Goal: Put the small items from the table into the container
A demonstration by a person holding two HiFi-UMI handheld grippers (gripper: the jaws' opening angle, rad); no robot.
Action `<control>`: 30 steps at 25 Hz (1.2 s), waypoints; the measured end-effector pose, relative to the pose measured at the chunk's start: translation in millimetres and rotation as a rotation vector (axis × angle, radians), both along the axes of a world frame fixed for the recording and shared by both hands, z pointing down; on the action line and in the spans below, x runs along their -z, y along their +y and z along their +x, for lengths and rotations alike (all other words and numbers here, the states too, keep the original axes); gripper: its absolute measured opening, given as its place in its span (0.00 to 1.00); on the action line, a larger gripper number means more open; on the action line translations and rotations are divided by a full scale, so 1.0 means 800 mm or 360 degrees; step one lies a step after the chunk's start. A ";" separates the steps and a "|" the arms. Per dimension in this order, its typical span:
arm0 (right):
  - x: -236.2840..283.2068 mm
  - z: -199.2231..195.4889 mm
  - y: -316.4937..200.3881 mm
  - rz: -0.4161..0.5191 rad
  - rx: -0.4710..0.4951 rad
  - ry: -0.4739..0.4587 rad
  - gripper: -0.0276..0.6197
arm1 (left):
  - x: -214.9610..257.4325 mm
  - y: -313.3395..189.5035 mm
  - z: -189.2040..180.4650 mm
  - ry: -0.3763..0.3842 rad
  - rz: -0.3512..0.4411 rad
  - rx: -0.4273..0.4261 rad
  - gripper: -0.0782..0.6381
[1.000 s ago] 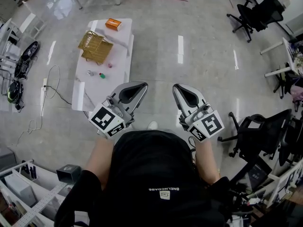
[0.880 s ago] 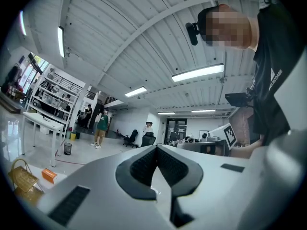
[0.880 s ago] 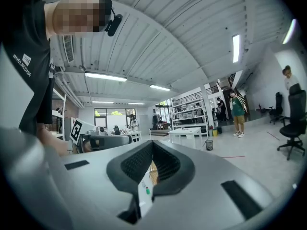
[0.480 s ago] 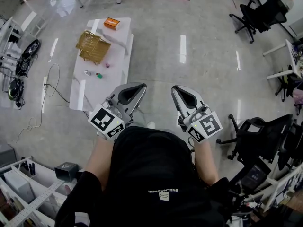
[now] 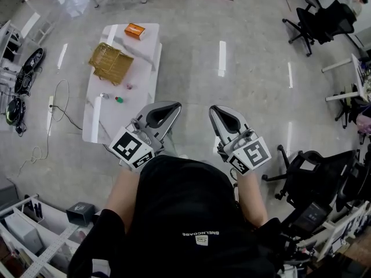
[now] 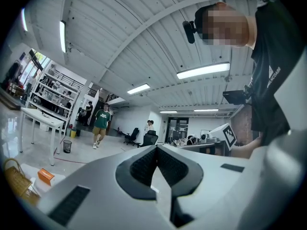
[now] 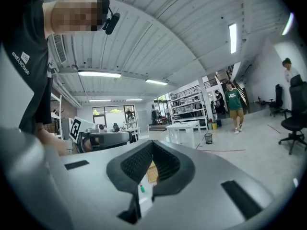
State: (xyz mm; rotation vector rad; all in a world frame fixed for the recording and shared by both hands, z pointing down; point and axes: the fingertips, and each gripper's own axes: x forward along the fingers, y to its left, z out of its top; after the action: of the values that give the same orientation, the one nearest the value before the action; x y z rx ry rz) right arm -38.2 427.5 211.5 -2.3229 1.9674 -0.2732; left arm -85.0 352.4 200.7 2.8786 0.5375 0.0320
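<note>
As left gripper (image 5: 175,105) and right gripper (image 5: 213,108), both closed on nothing, moved in since a second ago, the left now covers the table's (image 5: 94,120) near right corner. Small items (image 5: 118,99) lie mid-tabletop, just short of the basket (image 5: 109,62); floor (image 5: 194,57) along the right edge is open.

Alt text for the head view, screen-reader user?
Seen from above, a person holds the left gripper and right gripper, both closed and empty, over a floor. Ahead-left, a white table carries a wicker basket, an orange box and small items.
</note>
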 end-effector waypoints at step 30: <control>-0.051 0.234 -0.308 -0.0139 0.0124 -0.0154 0.06 | -0.044 -0.312 0.210 -0.0175 -0.0090 0.0199 0.12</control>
State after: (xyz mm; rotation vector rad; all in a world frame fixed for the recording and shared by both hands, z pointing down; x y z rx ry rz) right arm 148.9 181.5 252.6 -2.2399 2.0413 -0.4770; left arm 83.1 102.7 236.2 2.8288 0.3321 0.1520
